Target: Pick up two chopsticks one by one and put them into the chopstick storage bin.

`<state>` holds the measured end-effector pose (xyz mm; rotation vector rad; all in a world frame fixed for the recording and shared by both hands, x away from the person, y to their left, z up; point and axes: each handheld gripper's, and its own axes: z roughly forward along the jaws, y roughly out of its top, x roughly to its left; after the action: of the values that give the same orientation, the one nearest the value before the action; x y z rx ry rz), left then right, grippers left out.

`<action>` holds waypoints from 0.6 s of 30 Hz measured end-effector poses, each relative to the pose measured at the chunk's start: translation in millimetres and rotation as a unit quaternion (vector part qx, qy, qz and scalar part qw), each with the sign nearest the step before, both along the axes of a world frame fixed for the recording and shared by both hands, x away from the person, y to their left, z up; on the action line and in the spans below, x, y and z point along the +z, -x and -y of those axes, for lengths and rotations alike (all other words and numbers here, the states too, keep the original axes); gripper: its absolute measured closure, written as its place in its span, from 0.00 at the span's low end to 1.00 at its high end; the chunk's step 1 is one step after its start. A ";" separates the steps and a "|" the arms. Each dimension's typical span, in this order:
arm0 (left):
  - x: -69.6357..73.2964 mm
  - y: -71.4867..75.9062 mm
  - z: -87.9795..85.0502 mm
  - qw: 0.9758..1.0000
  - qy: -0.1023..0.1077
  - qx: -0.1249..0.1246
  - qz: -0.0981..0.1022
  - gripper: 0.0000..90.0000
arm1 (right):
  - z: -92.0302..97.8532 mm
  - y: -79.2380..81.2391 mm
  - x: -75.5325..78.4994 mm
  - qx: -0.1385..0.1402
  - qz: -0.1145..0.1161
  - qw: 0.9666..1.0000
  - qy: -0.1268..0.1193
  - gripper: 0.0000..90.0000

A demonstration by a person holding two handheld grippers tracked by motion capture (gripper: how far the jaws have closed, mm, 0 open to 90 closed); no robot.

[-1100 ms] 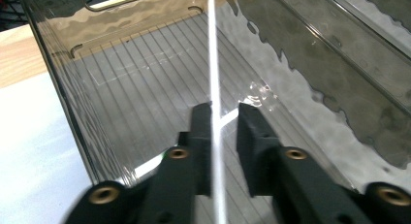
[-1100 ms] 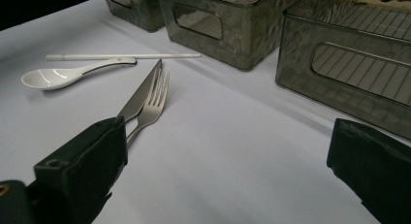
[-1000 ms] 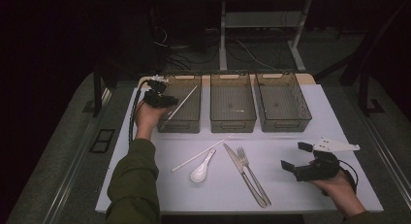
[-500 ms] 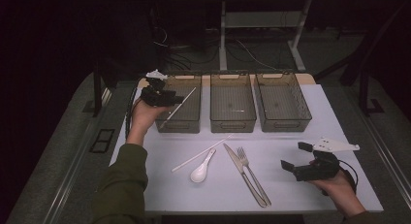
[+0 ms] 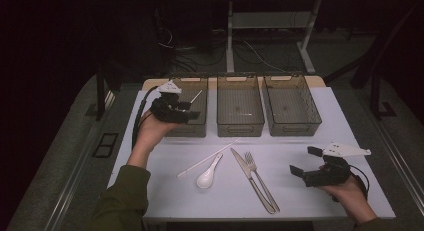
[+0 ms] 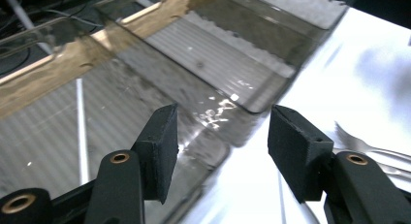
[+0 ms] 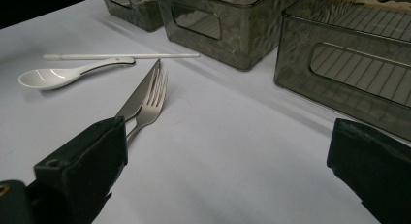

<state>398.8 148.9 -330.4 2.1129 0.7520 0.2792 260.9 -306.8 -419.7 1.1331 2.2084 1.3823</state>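
Left tool (image 5: 187, 108), held in the left hand (image 5: 152, 128), hangs above the near edge of the left bin (image 5: 192, 126). Its jaws have just been opening and stand apart with nothing between them, as the left gripper view (image 6: 220, 151) confirms. A white chopstick (image 5: 195, 97) lies inside this bin, slanting up toward its far rim; the left gripper view shows it as a pale rod (image 6: 81, 132) on the ribbed floor of the bin. The middle bin (image 5: 240, 106) and the right bin (image 5: 291, 105) stand just beside it in a row along the far side of the worktop (image 5: 300, 201).

Right tool (image 5: 306, 162), held in the right hand (image 5: 350, 193), rests low over the right part of the worktop, well apart from the bins. Its jaws are wide apart and grip nothing; the right gripper view (image 7: 228, 170) shows bare worktop between them.

Between the two tools, on the worktop in front of the bins, lie a second chopstick (image 5: 209, 158), a white spoon (image 5: 207, 175) touching it, a knife (image 5: 251, 180) and a fork (image 5: 261, 180). Knife and fork lie side by side, handles toward the person.
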 end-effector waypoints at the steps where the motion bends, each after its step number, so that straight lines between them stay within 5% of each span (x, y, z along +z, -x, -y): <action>1: -1.2 3.5 2.6 1.000 0.000 -0.003 0.002 0.47 | 0.0 0.0 0.1 0.000 0.000 1.000 0.000 0.01; 11: -16.1 36.3 22.2 0.999 0.009 -0.027 0.020 0.47 | -0.3 1.0 0.5 -0.002 -0.004 1.000 -0.001 0.01; 18: -34.8 55.4 28.0 0.999 -0.005 -0.038 0.017 0.47 | 0.3 0.5 0.2 0.000 0.003 1.000 0.002 0.01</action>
<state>343.4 120.8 -365.2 2.1349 0.6503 0.2787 260.4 -307.1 -419.5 1.1265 2.2060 1.3789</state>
